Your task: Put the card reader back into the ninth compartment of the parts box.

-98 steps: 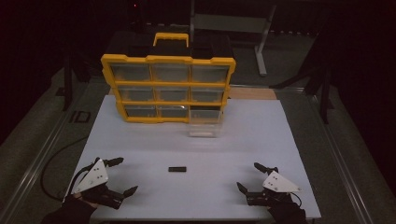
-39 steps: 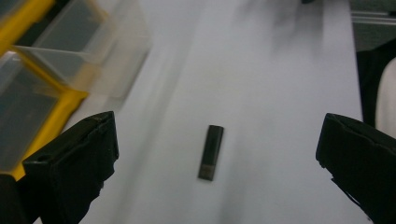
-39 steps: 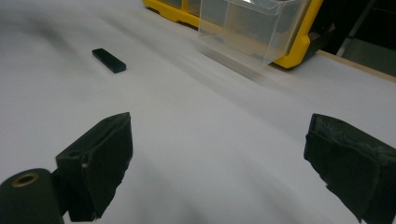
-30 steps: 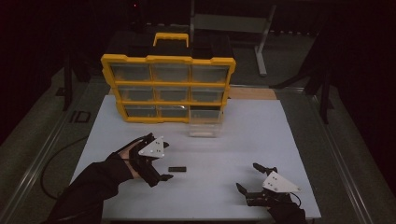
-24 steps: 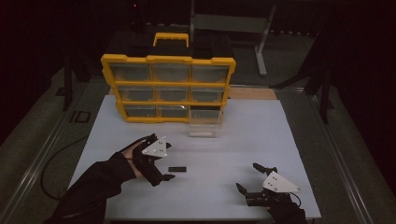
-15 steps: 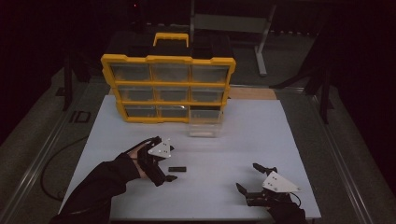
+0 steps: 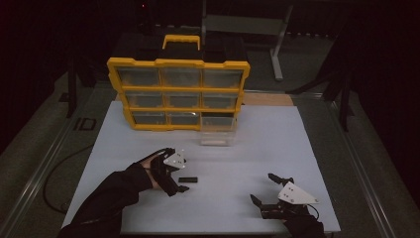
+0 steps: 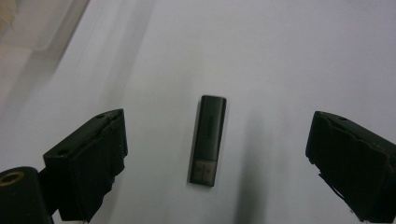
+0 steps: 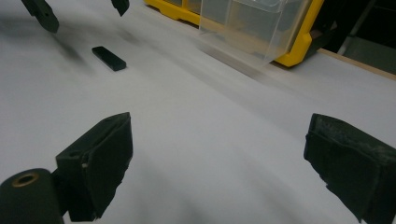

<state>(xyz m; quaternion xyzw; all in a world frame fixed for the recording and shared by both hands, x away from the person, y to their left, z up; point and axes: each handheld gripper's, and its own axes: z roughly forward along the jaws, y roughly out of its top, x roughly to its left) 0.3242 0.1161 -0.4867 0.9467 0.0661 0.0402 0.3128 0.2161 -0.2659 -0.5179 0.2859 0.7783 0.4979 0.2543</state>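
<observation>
Upright at the far side of the white table [image 7: 257, 148] stands a yellow organizer [image 7: 177, 94] with 9 clear drawers in 3 rows; what they hold is too dim to tell. 1 clear drawer [image 7: 218, 138] sits out on the table just in front of its lower right corner, and looks empty. A small black USB stick [image 7: 188, 179] lies flat on the table, near the middle. The left gripper [image 7: 179, 174] reaches in from the lower left on a dark-sleeved forearm, its jaws spread wide with the stick just ahead of them and touching neither. The right gripper [image 7: 262, 188] rests low at the near right edge, jaws likewise parted and holding nothing, well apart from the stick.
</observation>
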